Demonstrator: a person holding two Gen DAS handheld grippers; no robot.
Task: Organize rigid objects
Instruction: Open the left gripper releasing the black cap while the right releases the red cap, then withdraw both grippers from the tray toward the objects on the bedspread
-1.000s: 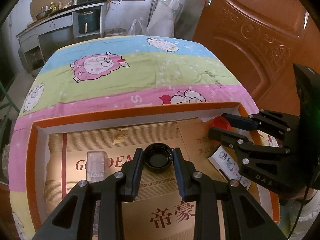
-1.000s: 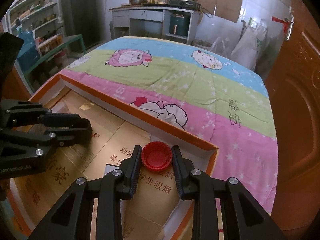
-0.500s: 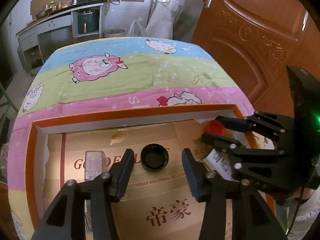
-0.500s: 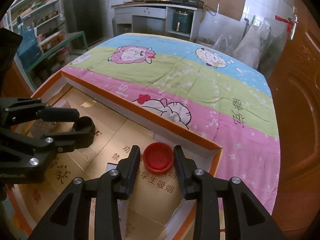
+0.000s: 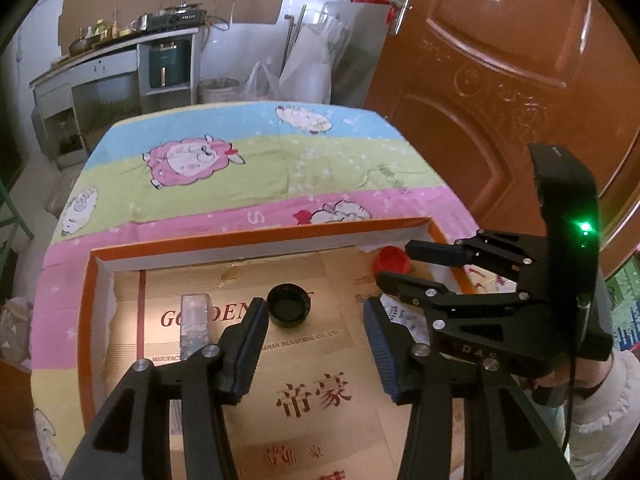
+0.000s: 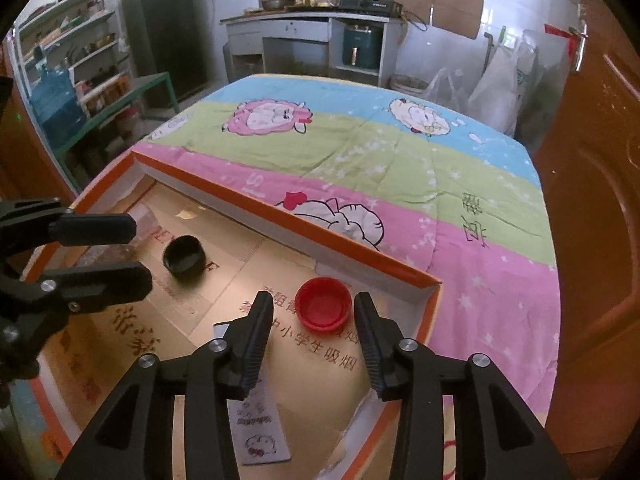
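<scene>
A black bottle cap [image 5: 289, 311] lies hollow side up on the cardboard floor of a shallow orange-rimmed box [image 5: 256, 238]. My left gripper [image 5: 313, 312] hangs open above and behind it, its left fingertip beside the cap without touching. A red cap [image 6: 323, 310] lies in the box's far right corner between the fingers of my right gripper [image 6: 313, 304]. Those jaws are opening and the pads stand clear of the cap. The left wrist view shows the right gripper [image 5: 396, 264] around the red cap [image 5: 390, 258]. The right wrist view shows the left gripper [image 6: 140, 256] near the black cap [image 6: 184, 258].
A clear plastic floss case [image 5: 195, 316] lies left of the black cap. A small printed card [image 6: 260, 436] lies under my right gripper. The box rim [image 6: 280, 216] stands on a sheep-patterned cloth [image 6: 360, 152]. A wooden door [image 5: 500, 80] is at the right.
My left jaws spread off the black cap, and the gripper drew back and up. My right jaws widened away from the red cap, which stays on the box floor.
</scene>
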